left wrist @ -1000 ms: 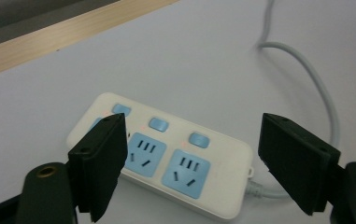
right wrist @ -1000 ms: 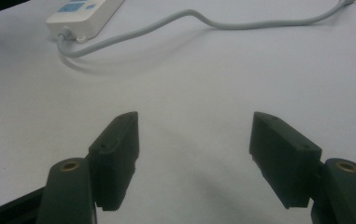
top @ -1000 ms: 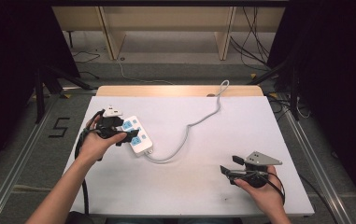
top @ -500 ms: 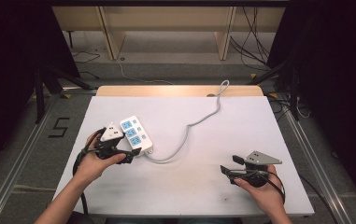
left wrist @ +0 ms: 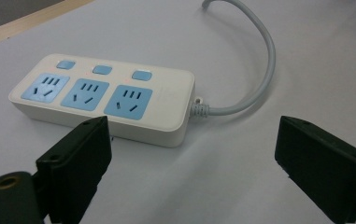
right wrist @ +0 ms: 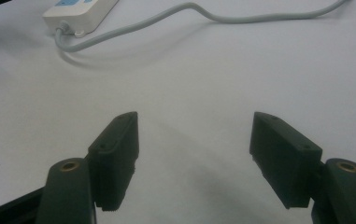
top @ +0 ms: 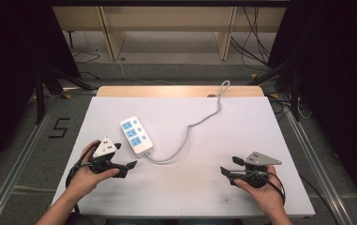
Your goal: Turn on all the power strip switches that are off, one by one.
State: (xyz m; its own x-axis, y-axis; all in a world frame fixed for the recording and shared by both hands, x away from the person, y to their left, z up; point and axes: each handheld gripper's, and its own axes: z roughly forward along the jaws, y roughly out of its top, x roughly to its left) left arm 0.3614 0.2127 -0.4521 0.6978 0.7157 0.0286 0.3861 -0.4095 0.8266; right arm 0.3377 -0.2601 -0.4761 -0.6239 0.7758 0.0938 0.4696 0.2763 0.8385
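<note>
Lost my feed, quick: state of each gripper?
Left gripper: jaws open, holding nothing.
Right gripper: jaws open, holding nothing.

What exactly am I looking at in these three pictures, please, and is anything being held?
There is no robot here: a person sits at a white table and holds a hand-operated set of tongs in each hand. The high view comes from a fixed camera overhead; the left tongs appear at its left, the right tongs at its right. The other two pictures come from small cameras riding on the tongs, looking out between their black jaws. On the table lies a white power strip with three blue sockets, and its grey cord runs off the far edge. Both pairs of jaws stand open and hold nothing. The left tongs sit just short of the strip's cord end.
</note>
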